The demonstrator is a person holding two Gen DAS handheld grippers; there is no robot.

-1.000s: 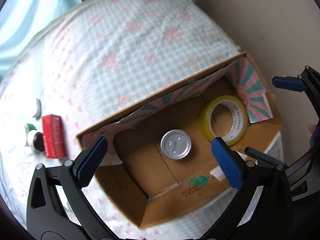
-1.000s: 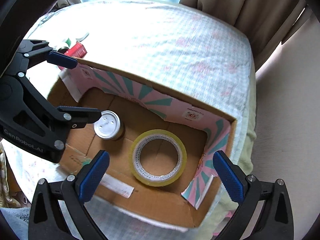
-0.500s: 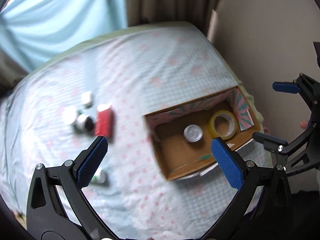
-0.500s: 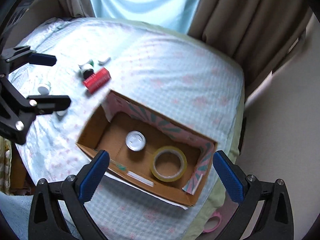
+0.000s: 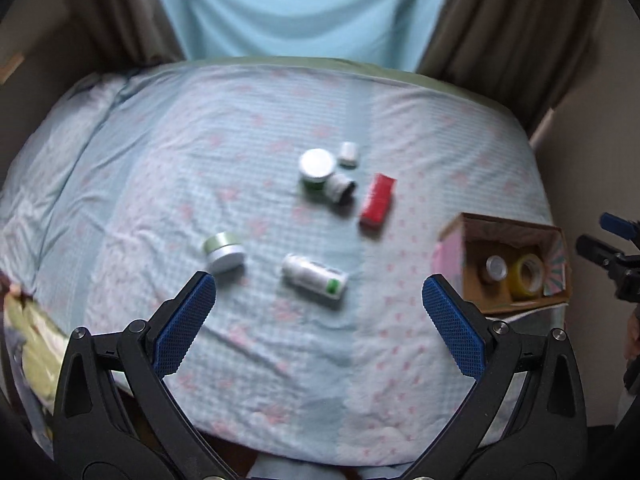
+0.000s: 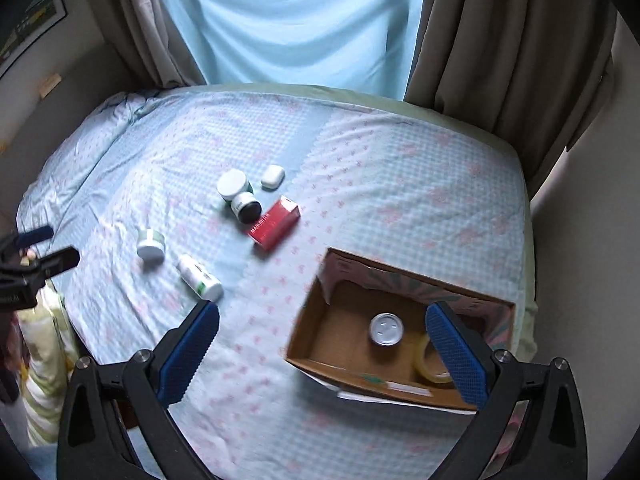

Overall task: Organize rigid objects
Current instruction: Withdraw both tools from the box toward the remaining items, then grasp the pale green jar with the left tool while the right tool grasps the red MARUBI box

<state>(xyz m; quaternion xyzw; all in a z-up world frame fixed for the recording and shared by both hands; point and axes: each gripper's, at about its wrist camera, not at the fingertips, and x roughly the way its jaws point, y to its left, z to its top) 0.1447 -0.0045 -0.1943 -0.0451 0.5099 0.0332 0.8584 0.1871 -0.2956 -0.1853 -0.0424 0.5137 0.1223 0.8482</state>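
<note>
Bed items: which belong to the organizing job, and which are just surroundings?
Job:
box holding can and tape
red carton
bottle
silver jar
white-lid jar
dark jar
white case

Surroundings:
bedsheet
curtains

Tape roll (image 6: 434, 364) half hidden behind the right tool's finger; red box (image 5: 377, 199) lettering blurred.

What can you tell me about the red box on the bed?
The red box is a small, long carton, probably cardboard, with white lettering too blurry to read. It looks closed and lies flat on the bedspread, set at a slant. A dark-topped jar sits close beside one end; whether they touch is unclear. Neither gripper holds it.
</note>
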